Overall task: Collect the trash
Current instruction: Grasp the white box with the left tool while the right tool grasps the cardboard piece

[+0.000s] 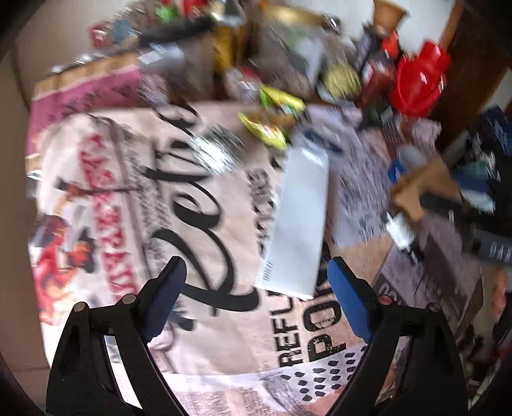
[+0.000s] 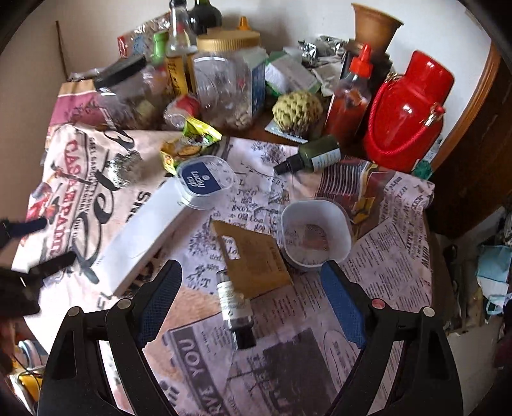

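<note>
Right wrist view is showing the right gripper hovering over the bench with its jaws spread wide and grasping nothing. Between the jaws a small dark bottle is lying on its side on the printed paper covering, its neck touching a brown cardboard piece. Just beyond the cardboard an empty white plastic cup is standing upright, and to its left a long white box is lying flat. A clear lid with a blue label is resting against the far end of that box, with a yellow-green wrapper crumpled just behind it and a foil ball near it. A green bottle is lying tipped over farther back. Along the wall a red jug, a red sauce bottle, clear jars and a terracotta pot are crowding together. At the left edge the left gripper is reaching in, jaws parted. Left wrist view is blurring heavily; the left gripper is hanging over the white box with jaws released and nothing held, the wrapper lying beyond and the red jug farther off.
</note>
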A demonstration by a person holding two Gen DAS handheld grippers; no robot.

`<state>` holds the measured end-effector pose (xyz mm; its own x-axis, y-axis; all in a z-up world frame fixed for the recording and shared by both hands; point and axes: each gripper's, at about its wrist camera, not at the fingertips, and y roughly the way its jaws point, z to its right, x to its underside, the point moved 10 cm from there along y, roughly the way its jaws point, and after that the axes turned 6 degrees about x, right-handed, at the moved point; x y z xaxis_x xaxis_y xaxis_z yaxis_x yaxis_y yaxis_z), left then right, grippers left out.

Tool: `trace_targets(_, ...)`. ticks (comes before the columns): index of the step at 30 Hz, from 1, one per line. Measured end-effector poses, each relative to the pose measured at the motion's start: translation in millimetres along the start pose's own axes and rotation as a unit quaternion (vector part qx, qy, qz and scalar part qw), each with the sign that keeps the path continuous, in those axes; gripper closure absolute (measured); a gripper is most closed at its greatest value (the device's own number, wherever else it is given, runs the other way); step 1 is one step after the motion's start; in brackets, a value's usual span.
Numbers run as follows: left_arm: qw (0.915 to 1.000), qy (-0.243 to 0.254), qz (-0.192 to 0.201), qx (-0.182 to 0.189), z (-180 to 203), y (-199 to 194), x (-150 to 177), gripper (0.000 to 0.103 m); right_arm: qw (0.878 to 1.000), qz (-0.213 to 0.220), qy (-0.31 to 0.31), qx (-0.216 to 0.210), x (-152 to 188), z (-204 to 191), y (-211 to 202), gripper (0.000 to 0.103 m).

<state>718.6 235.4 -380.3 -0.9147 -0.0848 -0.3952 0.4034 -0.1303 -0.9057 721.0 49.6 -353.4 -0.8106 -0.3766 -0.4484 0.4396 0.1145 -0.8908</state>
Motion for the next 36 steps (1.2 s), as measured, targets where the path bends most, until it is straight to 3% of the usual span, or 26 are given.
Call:
trace_targets(2,0.9998,0.010,-0.012,0.009,9,13,5,0.014,1.000,-0.003,-0.004,0.004,0,2,7,0.022)
trace_targets(5,0.9997,0.020,-0.015,-0.005,16,28,8,0.014,1.000,-0.012,-0.012,0.005,1,2,16,0.039)
trace_targets(9,0.9995,0.027,-0.015,-0.007,23,40,6,0.021,0.999,-0.028,-0.011,-0.013,4,-3,23,0.073)
trace_targets(12,0.9993,0.030,-0.021,-0.005,26,48,7,0.028,0.999,-0.024,-0.005,-0.022,5,-4,17,0.087)
trace_targets(16,0.9989,0.035,-0.030,-0.006,27,58,9,0.030,0.999,-0.005,0.018,-0.044,3,-2,0,0.092)
trace_targets(19,0.9990,0.038,-0.021,-0.011,27,57,10,0.041,0.998,0.005,0.040,-0.055,1,2,-11,0.093)
trace_targets(20,0.9990,0.038,-0.018,-0.011,27,56,10,0.051,0.997,0.008,0.046,-0.057,2,5,-15,0.093)
trace_targets(23,0.9991,0.035,-0.025,-0.006,29,51,12,0.051,0.996,0.018,0.068,-0.062,2,13,-28,0.093)
trace_targets(29,0.9998,-0.014,-0.016,0.005,27,11,16,0.052,0.992,0.043,0.101,-0.063,2,34,-58,0.093)
trace_targets(36,0.9979,-0.022,0.060,-0.010,43,-65,-4,0.052,0.988,0.085,0.117,-0.055,1,58,-99,0.094)
